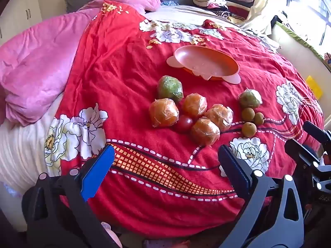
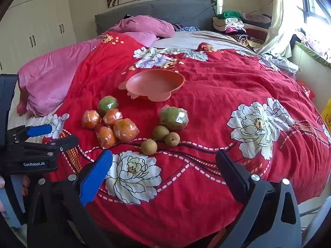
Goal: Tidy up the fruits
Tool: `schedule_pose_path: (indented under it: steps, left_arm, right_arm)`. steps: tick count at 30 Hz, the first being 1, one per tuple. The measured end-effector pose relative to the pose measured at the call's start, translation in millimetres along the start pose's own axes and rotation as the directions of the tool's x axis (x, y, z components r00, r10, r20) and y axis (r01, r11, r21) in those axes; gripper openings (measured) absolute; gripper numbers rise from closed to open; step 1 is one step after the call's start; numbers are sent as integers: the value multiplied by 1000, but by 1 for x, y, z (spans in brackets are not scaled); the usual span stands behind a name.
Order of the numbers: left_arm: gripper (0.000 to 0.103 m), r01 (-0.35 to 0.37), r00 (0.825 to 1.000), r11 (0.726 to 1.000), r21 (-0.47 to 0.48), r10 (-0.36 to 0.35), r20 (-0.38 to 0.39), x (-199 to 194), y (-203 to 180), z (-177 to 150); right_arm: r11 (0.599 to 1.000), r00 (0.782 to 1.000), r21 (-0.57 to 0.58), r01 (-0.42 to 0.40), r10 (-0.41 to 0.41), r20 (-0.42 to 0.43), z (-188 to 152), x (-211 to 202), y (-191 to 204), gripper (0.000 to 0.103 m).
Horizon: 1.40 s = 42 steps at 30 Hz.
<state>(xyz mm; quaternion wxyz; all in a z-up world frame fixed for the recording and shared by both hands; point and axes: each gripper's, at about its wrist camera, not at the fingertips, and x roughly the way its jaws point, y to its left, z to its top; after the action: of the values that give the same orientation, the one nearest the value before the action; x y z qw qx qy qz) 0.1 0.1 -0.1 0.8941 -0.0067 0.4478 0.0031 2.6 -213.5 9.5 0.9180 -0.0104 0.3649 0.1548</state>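
Fruits lie on a red flowered bedspread [image 1: 128,78]. Several plastic-wrapped oranges [image 1: 163,112] [image 2: 125,129] cluster around a small red tomato [image 1: 184,123]. A wrapped green fruit [image 1: 170,88] lies behind them, another [image 1: 250,98] [image 2: 173,117] to the right. Three small brown longans [image 1: 249,129] [image 2: 149,146] lie beside it. An empty orange-pink dish [image 1: 209,62] [image 2: 155,82] sits beyond the fruit. My left gripper [image 1: 165,169] is open, empty, short of the oranges. My right gripper [image 2: 164,173] is open, empty, short of the longans.
A pink quilt [image 1: 37,70] is bunched at the left of the bed. Folded clothes [image 2: 233,24] are piled at the far right by the grey headboard [image 2: 165,10]. A window and curtain [image 2: 279,20] are on the right. The other gripper shows at each view's edge [image 1: 314,155] [image 2: 31,144].
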Motion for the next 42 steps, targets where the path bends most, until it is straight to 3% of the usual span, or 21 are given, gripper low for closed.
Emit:
schedule_pose_path:
  steps: [42]
  left_arm:
    - [94,4,1000,1000,-6,-4,21,-7,0,2]
  right_arm:
    - [1000,1000,-7,1,-1,-3,-1,-3,4,99]
